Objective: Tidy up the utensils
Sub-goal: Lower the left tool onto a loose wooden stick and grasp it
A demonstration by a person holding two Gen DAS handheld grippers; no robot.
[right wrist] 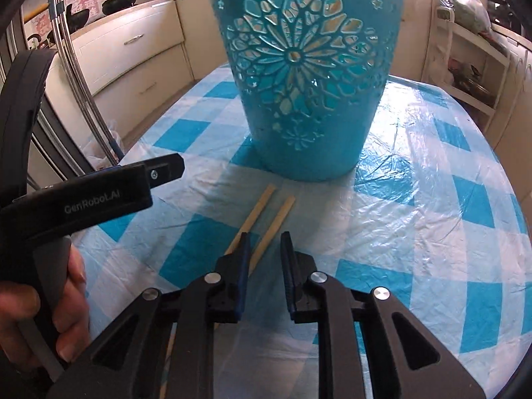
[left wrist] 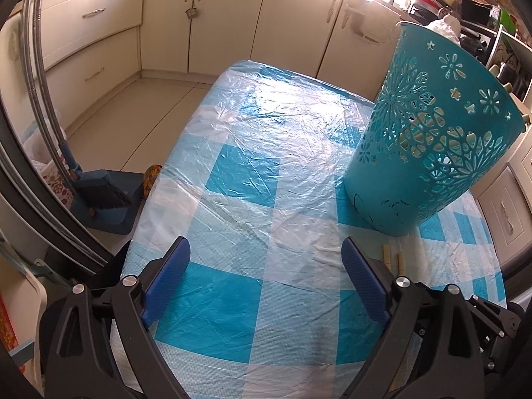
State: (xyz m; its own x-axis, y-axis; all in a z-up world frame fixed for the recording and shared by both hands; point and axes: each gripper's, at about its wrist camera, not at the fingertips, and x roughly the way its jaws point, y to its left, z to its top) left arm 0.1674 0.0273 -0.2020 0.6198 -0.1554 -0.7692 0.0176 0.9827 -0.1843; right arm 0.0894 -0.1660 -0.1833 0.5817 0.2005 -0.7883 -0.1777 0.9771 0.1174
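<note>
We see two chopsticks [right wrist: 266,214] lying on the table [right wrist: 432,199] just before the basket [right wrist: 306,76], their near ends hidden behind our right gripper [right wrist: 265,241], its jaws narrowly apart, pinching nothing. Our left gripper [left wrist: 266,249] hovers spread wide, empty.

Your table [right wrist: 415,199] carries the basket [right wrist: 306,76] upright toward its far side. The two chopsticks [right wrist: 266,214] lie side by side, nearly parallel, on the table just before the basket's base. Your right hand-held gripper [right wrist: 265,249] sits over their near ends; your left hand-held gripper [left wrist: 266,259] stands left of them, over bare table. Cabinets [left wrist: 229,23] stand behind, beyond the floor [left wrist: 133,116].
</note>
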